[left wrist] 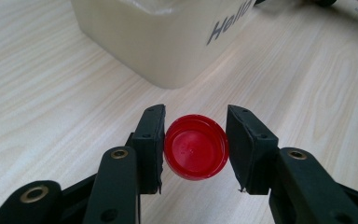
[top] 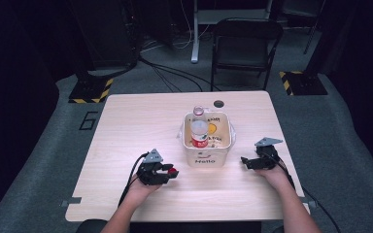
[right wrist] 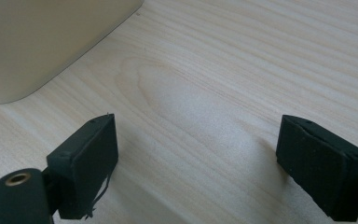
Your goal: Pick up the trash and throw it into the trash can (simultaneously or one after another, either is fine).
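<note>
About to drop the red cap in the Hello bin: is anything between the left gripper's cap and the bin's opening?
Only the bin's own near wall. The left gripper holds the red cap low beside it, so it must rise over the rim. Inside, two bottles take up the left side.

Bottle (top: 199, 132) in bin (top: 207, 158), mid table (top: 126, 126); cap (left wrist: 196, 147) left of bin.

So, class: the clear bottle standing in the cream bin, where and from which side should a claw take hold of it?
Grip the bottle at its neck, just below the top, coming straight down from above. It stands upright with the bin walls close around its body, so only the top is free. The open right claw seems the likelier choice; the left claw is shut on the red cap.
</note>
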